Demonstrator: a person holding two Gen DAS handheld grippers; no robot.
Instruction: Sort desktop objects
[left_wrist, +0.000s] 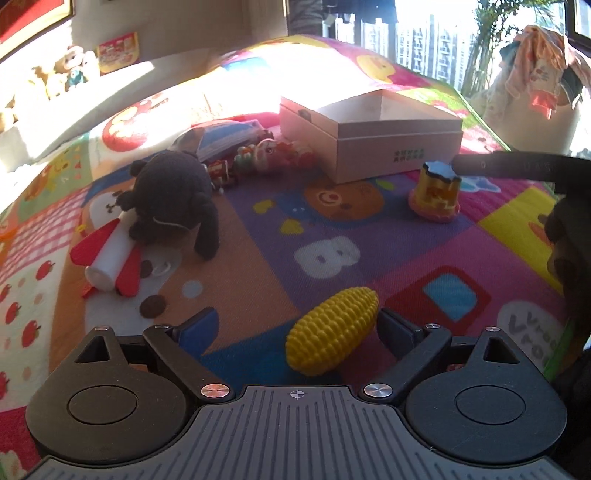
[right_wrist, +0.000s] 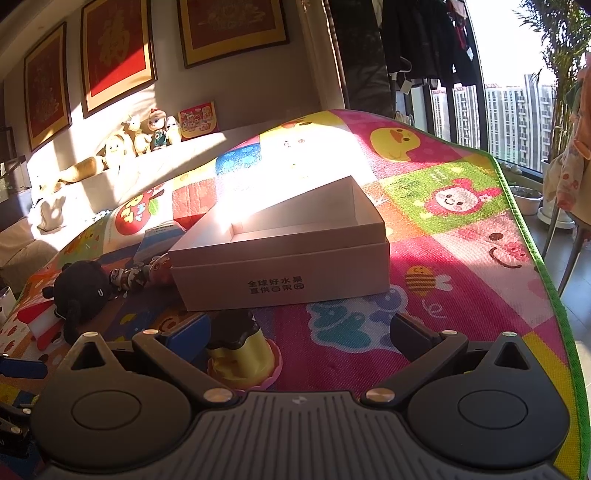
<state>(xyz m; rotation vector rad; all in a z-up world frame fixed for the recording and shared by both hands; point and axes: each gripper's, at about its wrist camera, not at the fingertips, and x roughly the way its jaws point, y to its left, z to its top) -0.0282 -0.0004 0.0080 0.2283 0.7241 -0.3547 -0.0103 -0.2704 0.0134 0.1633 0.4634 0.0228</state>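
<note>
Left wrist view: left gripper fingers spread wide. Toy corn lies on the mat between them, close against the right finger; the left finger stands clear of it. Nothing clamped. Open box far centre. Yellow cup toy right of the corn, near the box. Black plush and red-and-white rocket at left.

Right wrist view: right gripper fingers also apart. The cup toy sits just inside its left finger, not gripped. The box lies just beyond, apparently empty.

Risk: the corn is rounded and off-centre, so closing now could roll or squirt it sideways. The soft mat may let it tip.

Surface: bright patchwork cartoon mat, strong sun patch at the far side. Room: framed red pictures, dolls on a ledge, window with tower blocks at right.
</note>
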